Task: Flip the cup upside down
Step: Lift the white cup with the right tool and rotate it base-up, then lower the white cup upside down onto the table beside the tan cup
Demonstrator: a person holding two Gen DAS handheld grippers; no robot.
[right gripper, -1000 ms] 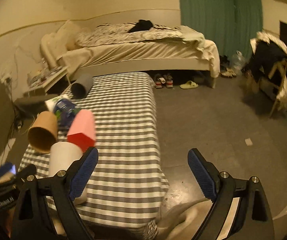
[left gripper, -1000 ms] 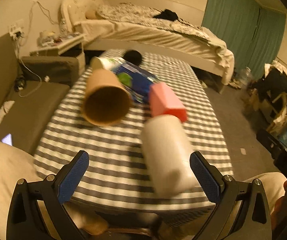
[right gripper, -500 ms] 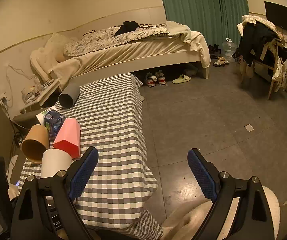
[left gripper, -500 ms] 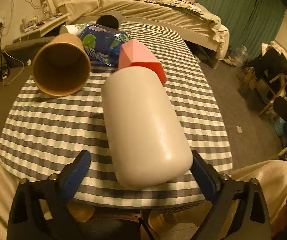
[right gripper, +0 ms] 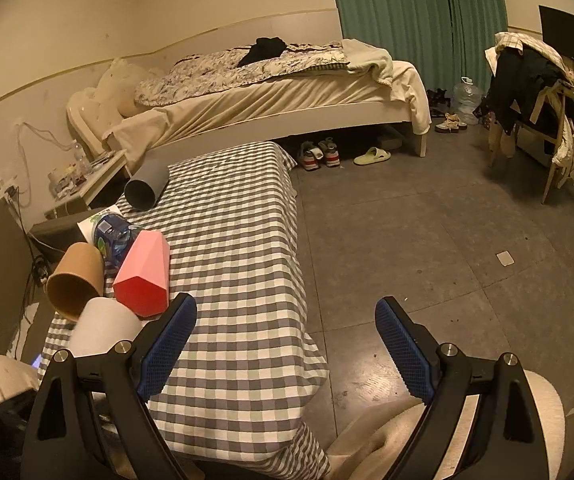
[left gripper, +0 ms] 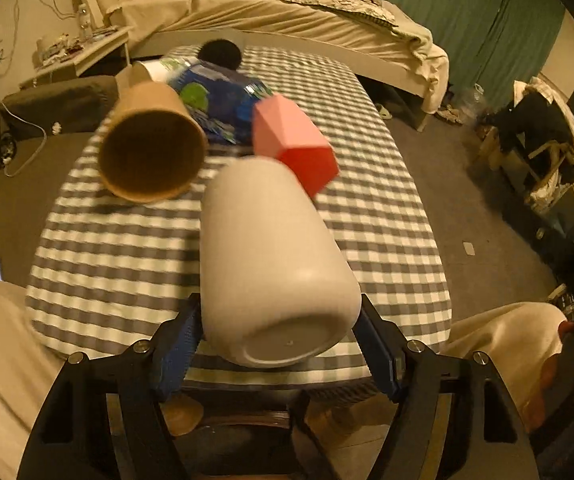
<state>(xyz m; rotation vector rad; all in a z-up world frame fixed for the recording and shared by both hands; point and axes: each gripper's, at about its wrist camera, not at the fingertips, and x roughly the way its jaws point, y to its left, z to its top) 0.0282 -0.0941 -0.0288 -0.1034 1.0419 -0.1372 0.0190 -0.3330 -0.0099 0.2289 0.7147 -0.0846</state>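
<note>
With left gripper (left gripper: 277, 344) jaws clamped on the white cup (left gripper: 271, 256) lying base-first, right gripper (right gripper: 283, 346) jaws wide and empty, next: rotate mouth-down onto the bench (left gripper: 367, 184).

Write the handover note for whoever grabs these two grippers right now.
Left gripper: shut on the white cup, pads at its base end; the cup lies on its side on the checked table, base toward the camera.
Right gripper: open, holding nothing, off the table's right edge.
Nearby, all on their sides: brown cup, pink cup, grey cup, plus a blue packet.
Done: white cup grasped.
Left: lift it, turn it mouth-down, set it on the table, release.
</note>
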